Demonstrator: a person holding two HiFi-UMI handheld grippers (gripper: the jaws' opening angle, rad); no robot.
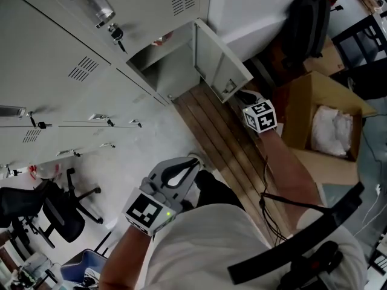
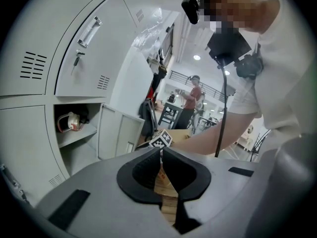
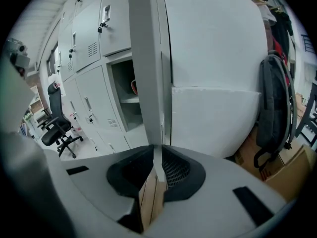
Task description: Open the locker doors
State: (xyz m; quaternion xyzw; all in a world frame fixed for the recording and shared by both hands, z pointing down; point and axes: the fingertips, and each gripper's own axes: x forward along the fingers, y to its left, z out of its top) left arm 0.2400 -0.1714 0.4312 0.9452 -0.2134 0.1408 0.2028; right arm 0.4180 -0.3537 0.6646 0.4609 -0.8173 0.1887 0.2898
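One locker door [image 3: 145, 68] is standing swung out, the right tool [image 3: 158, 155] pinching its free edge, while the neighbouring doors [image 1: 66, 95] are waiting shut and the left tool [image 2: 161, 156] is idling, pressed together on nothing. The opened compartment [image 2: 84, 135] is holding a small red-and-white item [image 2: 71, 122], and a cardboard box [image 1: 296, 104] nearby is holding white stuffing [image 1: 331, 130].

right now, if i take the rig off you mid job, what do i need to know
Right gripper: shut on the free edge of the open locker door.
Left gripper: shut, nothing between its jaws, touching no locker.
Done: that one door is swung out and its compartment is exposed.
Left: the neighbouring doors in view are closed. Let go of this door, then go on to those.
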